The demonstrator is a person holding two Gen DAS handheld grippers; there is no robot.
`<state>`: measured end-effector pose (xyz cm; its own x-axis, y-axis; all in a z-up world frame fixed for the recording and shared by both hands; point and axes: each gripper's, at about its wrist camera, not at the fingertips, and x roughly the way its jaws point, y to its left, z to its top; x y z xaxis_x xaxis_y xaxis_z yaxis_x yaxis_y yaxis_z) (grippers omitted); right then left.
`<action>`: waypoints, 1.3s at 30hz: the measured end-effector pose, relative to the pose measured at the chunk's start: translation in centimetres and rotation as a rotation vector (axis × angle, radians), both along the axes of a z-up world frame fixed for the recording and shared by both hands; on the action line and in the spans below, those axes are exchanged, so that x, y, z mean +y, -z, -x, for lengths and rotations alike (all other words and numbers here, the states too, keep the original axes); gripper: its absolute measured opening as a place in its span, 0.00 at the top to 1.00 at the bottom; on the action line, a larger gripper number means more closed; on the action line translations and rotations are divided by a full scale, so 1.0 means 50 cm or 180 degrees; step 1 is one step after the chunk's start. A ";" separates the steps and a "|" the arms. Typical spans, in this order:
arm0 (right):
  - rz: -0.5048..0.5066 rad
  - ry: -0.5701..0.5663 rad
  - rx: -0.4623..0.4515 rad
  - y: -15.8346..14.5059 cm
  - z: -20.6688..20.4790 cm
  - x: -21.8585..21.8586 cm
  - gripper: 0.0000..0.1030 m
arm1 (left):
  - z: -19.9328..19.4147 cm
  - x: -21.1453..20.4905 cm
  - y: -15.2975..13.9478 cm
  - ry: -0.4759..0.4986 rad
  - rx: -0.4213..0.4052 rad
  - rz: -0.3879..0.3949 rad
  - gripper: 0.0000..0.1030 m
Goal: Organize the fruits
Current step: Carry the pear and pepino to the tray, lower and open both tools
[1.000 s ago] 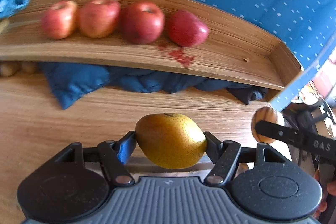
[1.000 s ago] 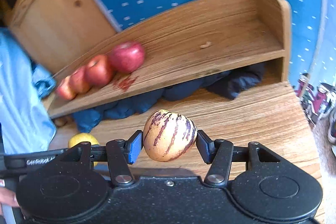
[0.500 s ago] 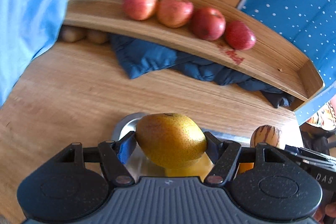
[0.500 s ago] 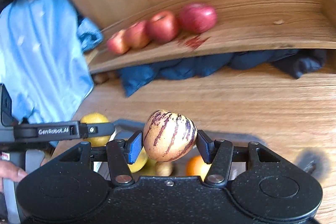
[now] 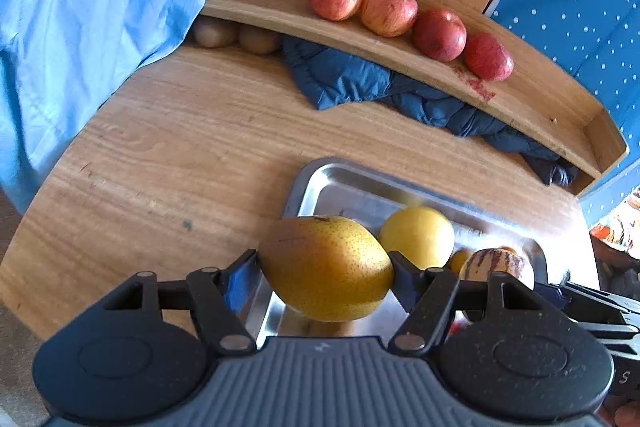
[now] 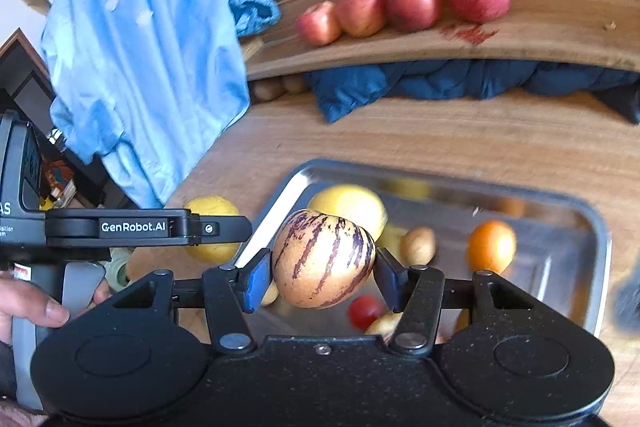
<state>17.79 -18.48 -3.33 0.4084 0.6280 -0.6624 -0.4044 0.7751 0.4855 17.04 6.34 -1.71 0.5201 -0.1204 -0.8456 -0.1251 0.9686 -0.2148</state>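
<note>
Wooden tabletop [image 5: 192, 155] with a steel tray [image 6: 600, 251] of mixed fruit, left gripper [image 5: 325, 267] clamped on a speckled yellow pear [image 5: 325, 267] above the tray's near edge, right gripper [image 6: 322, 259] pinching a purple-striped melon [image 6: 322, 259] over the tray.

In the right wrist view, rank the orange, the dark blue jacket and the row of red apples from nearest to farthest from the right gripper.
From the right gripper:
1. Orange, in the metal tray, to the gripper's right.
2. Dark blue jacket, bunched on the tabletop under the shelf.
3. Red apples, lined along the wooden shelf at the back.
</note>
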 end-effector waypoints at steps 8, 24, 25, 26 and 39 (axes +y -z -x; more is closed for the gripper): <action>0.0139 -0.0203 0.0053 0.014 0.032 0.061 0.45 | 0.001 0.030 0.013 0.0133 0.0064 0.0052 0.30; 0.0423 0.0506 0.0270 0.053 0.061 0.146 0.45 | -0.123 0.045 0.043 0.1070 0.0054 -0.0021 0.30; 0.0436 0.0568 0.0286 0.055 0.063 0.147 0.45 | -0.130 0.042 0.046 0.1134 0.0064 -0.0037 0.30; 0.0442 0.0631 0.0301 0.057 0.065 0.147 0.45 | -0.134 0.040 0.048 0.1186 0.0071 -0.0058 0.30; 0.0652 0.0927 0.0286 0.058 0.087 0.161 0.45 | -0.143 -0.011 0.068 0.1756 -0.0005 -0.0287 0.30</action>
